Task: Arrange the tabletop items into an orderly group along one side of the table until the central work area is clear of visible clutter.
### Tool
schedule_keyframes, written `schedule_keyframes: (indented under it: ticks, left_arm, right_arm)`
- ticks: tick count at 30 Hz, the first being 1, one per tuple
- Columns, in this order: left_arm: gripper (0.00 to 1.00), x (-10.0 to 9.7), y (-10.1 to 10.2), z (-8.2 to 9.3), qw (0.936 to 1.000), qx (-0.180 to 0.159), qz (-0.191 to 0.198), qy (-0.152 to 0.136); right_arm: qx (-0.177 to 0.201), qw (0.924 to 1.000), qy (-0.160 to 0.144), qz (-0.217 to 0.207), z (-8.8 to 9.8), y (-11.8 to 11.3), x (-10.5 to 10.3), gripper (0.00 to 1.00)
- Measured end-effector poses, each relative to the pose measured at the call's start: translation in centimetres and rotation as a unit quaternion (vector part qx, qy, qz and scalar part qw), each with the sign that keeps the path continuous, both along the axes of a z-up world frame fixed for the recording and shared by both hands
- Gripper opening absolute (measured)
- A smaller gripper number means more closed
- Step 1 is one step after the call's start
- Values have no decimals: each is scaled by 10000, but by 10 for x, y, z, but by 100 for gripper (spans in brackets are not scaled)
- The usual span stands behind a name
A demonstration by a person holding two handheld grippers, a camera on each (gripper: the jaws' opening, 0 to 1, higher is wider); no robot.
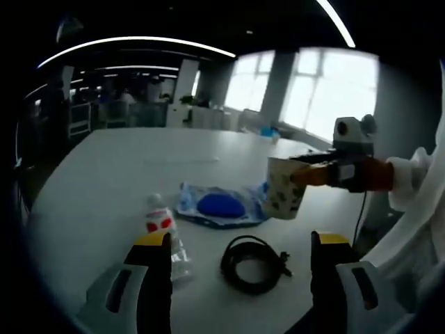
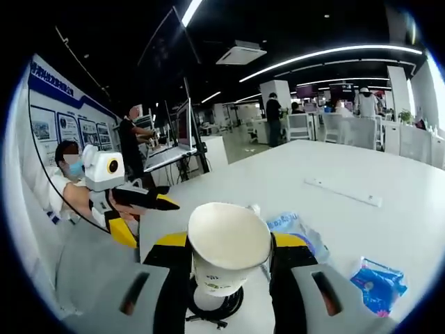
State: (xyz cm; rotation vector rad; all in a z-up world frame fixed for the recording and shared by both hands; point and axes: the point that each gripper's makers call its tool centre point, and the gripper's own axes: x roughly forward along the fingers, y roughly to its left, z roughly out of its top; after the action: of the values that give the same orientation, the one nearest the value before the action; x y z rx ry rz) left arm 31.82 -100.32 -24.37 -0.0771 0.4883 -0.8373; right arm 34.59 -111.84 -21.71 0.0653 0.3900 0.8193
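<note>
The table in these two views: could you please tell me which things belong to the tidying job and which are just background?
Part of the job:
- paper cup, held in the right gripper
- small bottle
- blue packet
- coiled black cable
- left gripper, open over the table

Just background:
- wall posters
- monitor on a stand
- people standing behind

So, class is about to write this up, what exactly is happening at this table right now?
A person is tidying a white table with a gripper in each hand. The right gripper is shut on a paper cup, held up above the tabletop. The left gripper is open and holds nothing. On the table beneath it lie a coiled black cable, a small bottle and a blue packet.
</note>
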Motion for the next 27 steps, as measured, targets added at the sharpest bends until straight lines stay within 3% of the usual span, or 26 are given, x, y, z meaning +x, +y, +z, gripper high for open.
schedule_keyframes:
  ticks: [27]
  left_arm:
    - [77, -6, 61, 0, 9957, 30, 921, 123]
  right_arm:
    - [-28, 9971, -285, 711, -12, 70, 42, 42]
